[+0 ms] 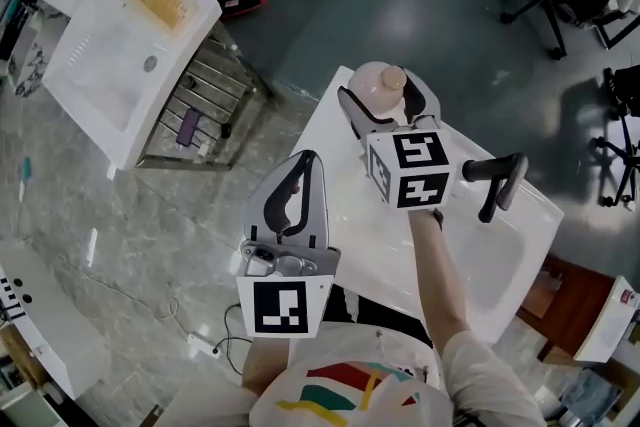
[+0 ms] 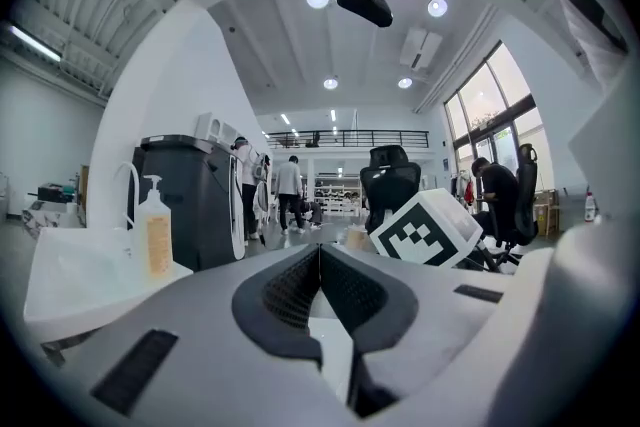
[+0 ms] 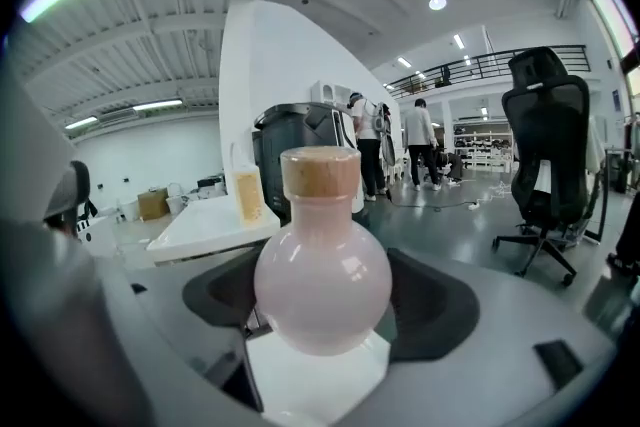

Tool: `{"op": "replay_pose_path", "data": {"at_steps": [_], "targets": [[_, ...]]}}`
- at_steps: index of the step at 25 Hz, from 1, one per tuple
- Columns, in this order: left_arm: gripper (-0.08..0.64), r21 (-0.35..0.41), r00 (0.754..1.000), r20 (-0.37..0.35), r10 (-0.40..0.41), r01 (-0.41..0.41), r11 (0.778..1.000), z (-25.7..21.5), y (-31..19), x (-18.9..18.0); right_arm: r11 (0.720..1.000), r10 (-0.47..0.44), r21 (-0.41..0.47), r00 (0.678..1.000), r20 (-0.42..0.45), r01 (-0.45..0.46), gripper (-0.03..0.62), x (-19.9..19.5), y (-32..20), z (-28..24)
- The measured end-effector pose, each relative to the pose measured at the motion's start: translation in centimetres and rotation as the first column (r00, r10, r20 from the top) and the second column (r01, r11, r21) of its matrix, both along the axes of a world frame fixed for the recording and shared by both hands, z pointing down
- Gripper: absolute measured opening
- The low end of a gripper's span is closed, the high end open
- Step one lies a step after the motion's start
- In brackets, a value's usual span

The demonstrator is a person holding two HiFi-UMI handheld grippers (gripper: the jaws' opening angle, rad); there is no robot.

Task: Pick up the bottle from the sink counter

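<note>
Right gripper (image 1: 383, 108): jaws spread wide on the bottle (image 3: 322, 285). In the right gripper view we see a black pad against each side of the round pink body, so we read it as gripped. Cork stopper (image 3: 320, 173) stands above the pads and the bottle is upright. There is white surface directly under the bottle. We can't tell whether the base is touching it or just clear of it.

In the head view the bottle sits at the far corner of the white sink counter (image 1: 345, 215), right between the right gripper's fingertips. The marker cube (image 1: 415, 170) is on the near side of those jaws. Black faucet (image 1: 495, 183) is just to the right of the cube.

Right forearm (image 1: 440, 280) is bare and stretched forward over the counter, straight to the back of the gripper.

Left gripper (image 2: 320, 265): fully closed, pads meeting on one seam with nothing between them. In the head view it's held near and to the left of the right gripper, well apart from it. It hangs over the near-left edge of the counter, tips pointing away from us. The left hand is hidden under its marker plate.

Far off to the left of the left gripper there's a second white sink (image 1: 120, 65). A soap dispenser (image 2: 156, 235) stands on it.
</note>
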State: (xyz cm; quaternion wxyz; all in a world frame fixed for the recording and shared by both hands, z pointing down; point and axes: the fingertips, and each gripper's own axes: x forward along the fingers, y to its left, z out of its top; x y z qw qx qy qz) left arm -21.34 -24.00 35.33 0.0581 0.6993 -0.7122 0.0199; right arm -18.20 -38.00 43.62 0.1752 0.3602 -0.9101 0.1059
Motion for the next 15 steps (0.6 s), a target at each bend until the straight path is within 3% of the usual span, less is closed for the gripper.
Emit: {"op": "replay_pose_path", "data": {"at_steps": [8,15], "targets": [[0.018,0.089,0.996,0.013,0.09,-0.09,0.992,-6.7,-0.7,4.4,0.99,0.083,0.111,0.994,0.064,-0.09,0.387,6.6,3.0,-11.0],[0.018,0.167,0.975,0.048,0.217,-0.222,0.961,-11.3,-2.1,9.5,0.944,0.203,0.246,0.974,0.098,-0.221,0.387,14.4,6.2,-18.3]]}}
